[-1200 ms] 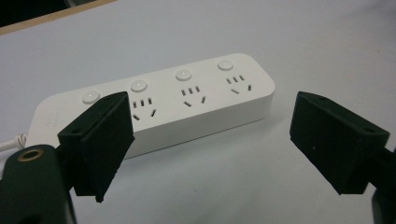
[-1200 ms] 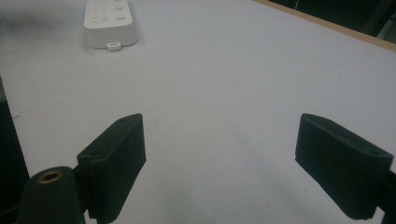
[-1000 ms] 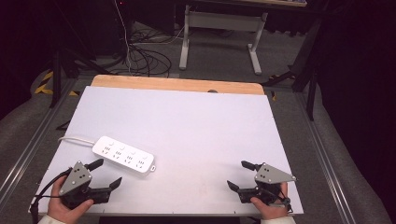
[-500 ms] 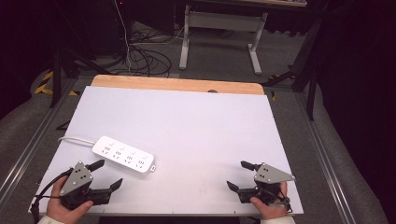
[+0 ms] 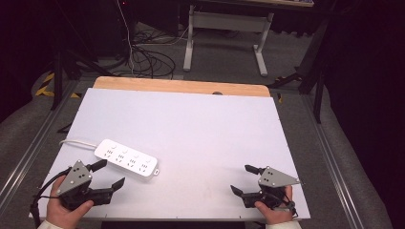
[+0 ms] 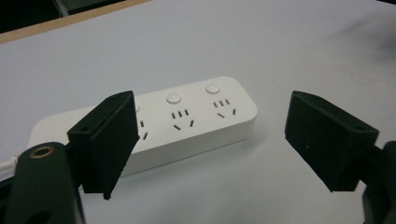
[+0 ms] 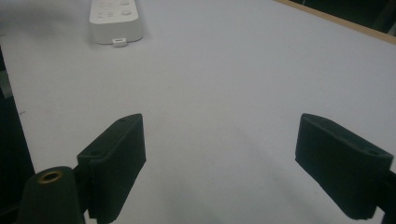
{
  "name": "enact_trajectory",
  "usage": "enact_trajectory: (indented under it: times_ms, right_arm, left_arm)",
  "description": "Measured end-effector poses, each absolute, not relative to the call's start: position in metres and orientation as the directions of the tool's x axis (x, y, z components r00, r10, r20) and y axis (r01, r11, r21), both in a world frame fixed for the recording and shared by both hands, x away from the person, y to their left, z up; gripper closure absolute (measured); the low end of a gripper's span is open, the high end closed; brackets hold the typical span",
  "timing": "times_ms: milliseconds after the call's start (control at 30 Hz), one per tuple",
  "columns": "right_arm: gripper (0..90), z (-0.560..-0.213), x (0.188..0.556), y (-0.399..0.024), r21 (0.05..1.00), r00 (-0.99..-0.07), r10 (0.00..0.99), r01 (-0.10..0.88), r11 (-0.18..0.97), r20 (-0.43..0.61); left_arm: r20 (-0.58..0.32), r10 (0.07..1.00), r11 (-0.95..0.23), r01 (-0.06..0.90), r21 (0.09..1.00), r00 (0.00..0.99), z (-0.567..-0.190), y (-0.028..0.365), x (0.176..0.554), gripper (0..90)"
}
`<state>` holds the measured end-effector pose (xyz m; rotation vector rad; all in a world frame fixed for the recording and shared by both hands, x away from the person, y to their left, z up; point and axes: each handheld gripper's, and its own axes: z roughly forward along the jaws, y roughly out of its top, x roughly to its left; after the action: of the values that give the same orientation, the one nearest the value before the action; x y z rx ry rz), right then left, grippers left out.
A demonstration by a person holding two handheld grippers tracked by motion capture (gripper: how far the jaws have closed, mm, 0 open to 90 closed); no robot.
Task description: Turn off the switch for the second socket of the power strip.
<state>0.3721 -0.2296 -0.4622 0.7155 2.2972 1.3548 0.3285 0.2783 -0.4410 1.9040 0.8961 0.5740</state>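
From above, your left claw [image 5: 109, 174] sits at the near left corner of the white surface [image 5: 200, 129], its jaws spread wide and holding nothing. The white power strip [image 5: 126, 158] lies just ahead of it on the left half of the surface, set at a slant, with its white cord [image 5: 76, 142] running off toward the left edge. One jaw tip reaches close to the strip's near side; whether it touches cannot be told. Your right claw [image 5: 245, 180] rests at the near right corner, jaws also wide and empty, well apart from the strip. A wooden edge [image 5: 181, 87] borders the far side of the surface.

Along your left claw [image 6: 210, 140], the power strip [image 6: 187, 121] lies right in front, partly behind the left jaw, its round buttons and sockets facing up. The jaws stand far apart with bare surface between them.

Along your right claw [image 7: 219, 168], the jaws are wide open over bare surface. The end of the power strip [image 7: 114, 21] shows far off at the upper left.
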Motion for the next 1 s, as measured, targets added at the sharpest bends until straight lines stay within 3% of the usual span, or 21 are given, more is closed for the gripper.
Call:
enact_trajectory:
  times_ms: [1000]
  right_arm:
    - [16.6, -0.464, 0.374, -0.230, 0.879, -0.801, 0.597, 0.246, 0.408, -0.053]
  left_arm:
    - [0.036, 0.788, -0.322, 0.361, 0.875, 0.615, -0.408, 0.267, 0.368, 22.3]
